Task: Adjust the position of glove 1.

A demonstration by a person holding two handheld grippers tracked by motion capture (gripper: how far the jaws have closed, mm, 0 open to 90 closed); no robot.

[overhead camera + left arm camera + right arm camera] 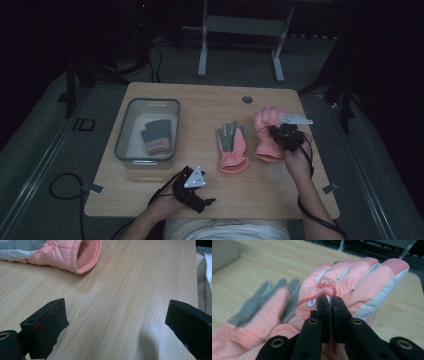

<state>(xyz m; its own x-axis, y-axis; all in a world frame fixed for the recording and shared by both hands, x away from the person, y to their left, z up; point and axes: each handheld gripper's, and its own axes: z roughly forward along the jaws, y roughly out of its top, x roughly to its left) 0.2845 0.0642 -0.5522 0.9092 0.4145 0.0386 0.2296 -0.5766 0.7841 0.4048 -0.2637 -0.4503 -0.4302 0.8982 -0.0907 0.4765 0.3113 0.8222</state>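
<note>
On the right half of the wooden table (200, 102), the right gripper (284, 134) sits over the back of a pink glove (270, 135) that lies palm-down with its fingers pointing toward the far edge. Seen in the right gripper view, the two black jaws are drawn almost together and pinch a small fold of the glove's pink fabric (362, 282) just below the red lettering — the fabric is clamped between the pads, and the white side panel of the glove runs along the right of the frame. A second pink glove (232, 147) lies just beside the first, on its left, palm-up with the grey palm facing the camera and its knitted cuff toward the person; the two gloves are near each other but apart. The left gripper (192, 187) rests near the front edge of the table, held in the person's left hand. Its jaws stand wide apart over bare wood with nothing between them; the cuff of the second pink glove (82, 255) appears beyond them in the left gripper view. At the left side of the table stands a clear plastic bin (122, 132) containing a grey-and-pink glove pair (157, 136).
</note>
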